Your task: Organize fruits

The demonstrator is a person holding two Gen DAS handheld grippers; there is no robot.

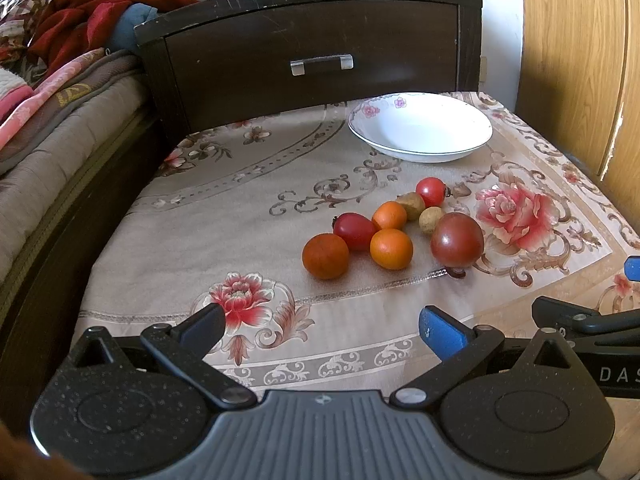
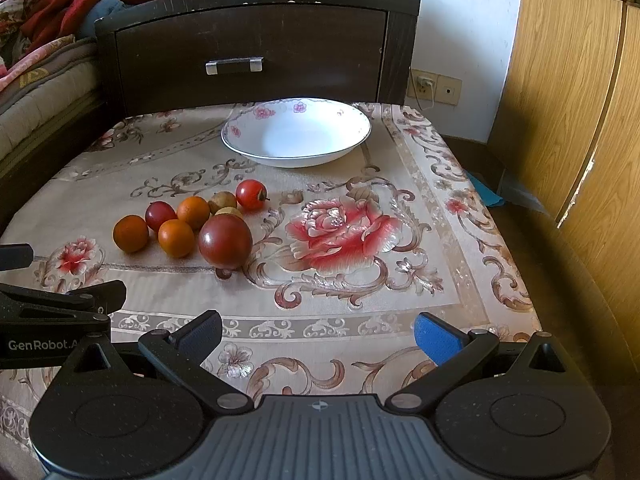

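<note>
Several small fruits lie clustered on the floral tablecloth: a dark red round fruit (image 1: 457, 239) (image 2: 225, 241), three orange ones (image 1: 391, 249) (image 2: 176, 237), two smaller red ones (image 1: 431, 191) (image 2: 251, 194) and two tan ones (image 1: 431, 219). Behind them stands an empty white bowl (image 1: 420, 127) (image 2: 296, 132) with pink flowers on its rim. My left gripper (image 1: 322, 330) hovers open near the table's front, fruits ahead of it. My right gripper (image 2: 318, 334) is open too, with the fruits ahead to its left. Nothing is between either pair of fingers.
A dark wooden nightstand with a drawer (image 1: 312, 52) (image 2: 248, 52) stands behind the table. A bed with blankets (image 1: 60, 112) lies at the left, wooden wardrobe doors (image 2: 572, 100) at the right. The table edge drops off on the right (image 2: 500, 240).
</note>
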